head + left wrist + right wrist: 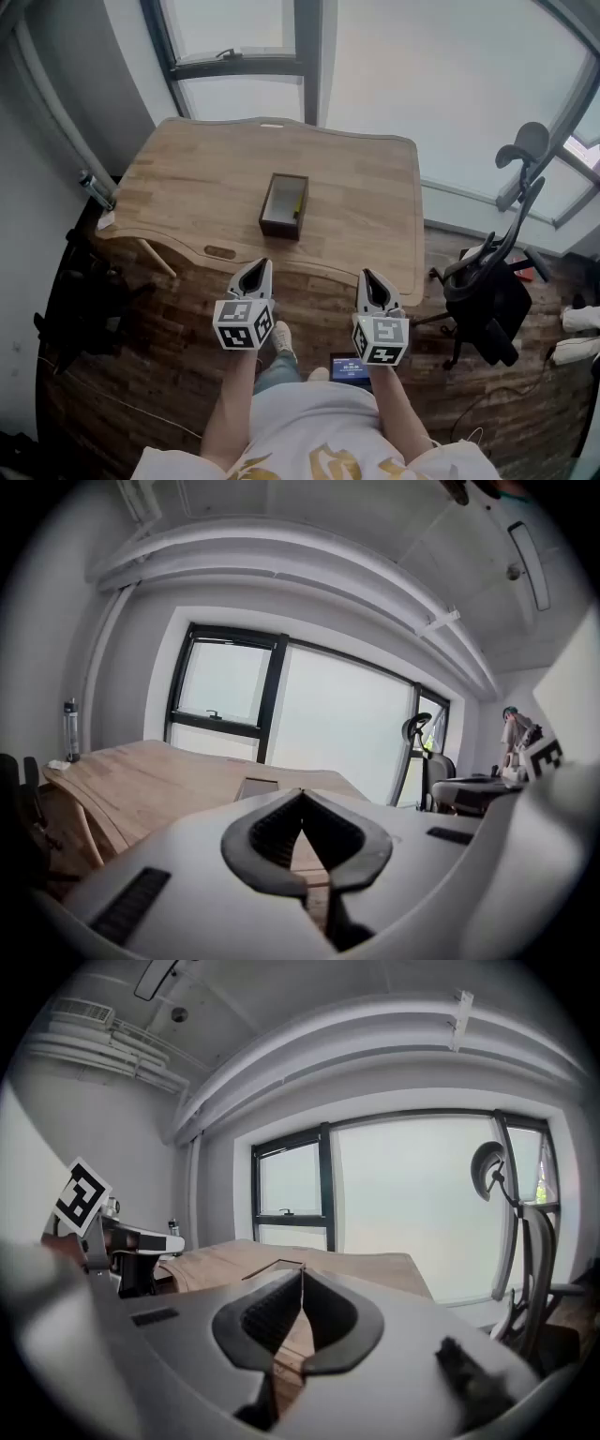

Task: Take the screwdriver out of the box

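A small dark open box (284, 205) stands near the middle of the wooden table (187, 187). A yellow-handled screwdriver (297, 202) lies inside along its right wall. My left gripper (260, 266) and right gripper (369, 277) hang side by side before the table's near edge, short of the box, both shut and holding nothing. In the left gripper view the jaw tips (302, 792) meet, with the box (256, 788) beyond them. The right gripper view shows its tips (302, 1269) touching too, the box's rim (281, 1266) just behind.
A black office chair (492, 281) stands to the right of the table. Windows (244, 47) run along the far wall. A bottle (69, 729) sits at the table's left end. A phone (349, 367) lies on the floor by my feet.
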### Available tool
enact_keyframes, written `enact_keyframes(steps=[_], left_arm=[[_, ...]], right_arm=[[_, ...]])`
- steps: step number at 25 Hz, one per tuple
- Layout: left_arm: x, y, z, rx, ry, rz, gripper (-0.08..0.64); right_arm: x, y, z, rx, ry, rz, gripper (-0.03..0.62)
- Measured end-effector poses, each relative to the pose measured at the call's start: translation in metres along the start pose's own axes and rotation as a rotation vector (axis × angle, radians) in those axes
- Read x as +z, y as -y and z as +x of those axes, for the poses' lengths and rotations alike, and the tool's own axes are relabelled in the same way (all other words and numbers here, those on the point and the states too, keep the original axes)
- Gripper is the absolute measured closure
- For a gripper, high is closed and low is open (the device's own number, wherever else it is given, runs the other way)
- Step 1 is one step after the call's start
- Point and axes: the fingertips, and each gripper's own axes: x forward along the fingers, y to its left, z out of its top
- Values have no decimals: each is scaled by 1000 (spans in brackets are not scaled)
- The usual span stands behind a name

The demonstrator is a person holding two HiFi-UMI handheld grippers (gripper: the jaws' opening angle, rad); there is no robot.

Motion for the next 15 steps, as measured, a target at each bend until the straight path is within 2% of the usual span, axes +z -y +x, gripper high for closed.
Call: enact_keyframes(steps=[6, 11, 15], left_arm=[[3, -1, 2, -5, 5, -1, 546], [10, 0, 2, -69, 47, -95, 546], [7, -6, 2, -42, 37, -77, 546]], right_arm=[[2, -2, 2, 1, 6, -11, 560], [2, 2, 5, -8, -1, -9, 560], [-1, 2, 8, 1, 3, 20, 560]])
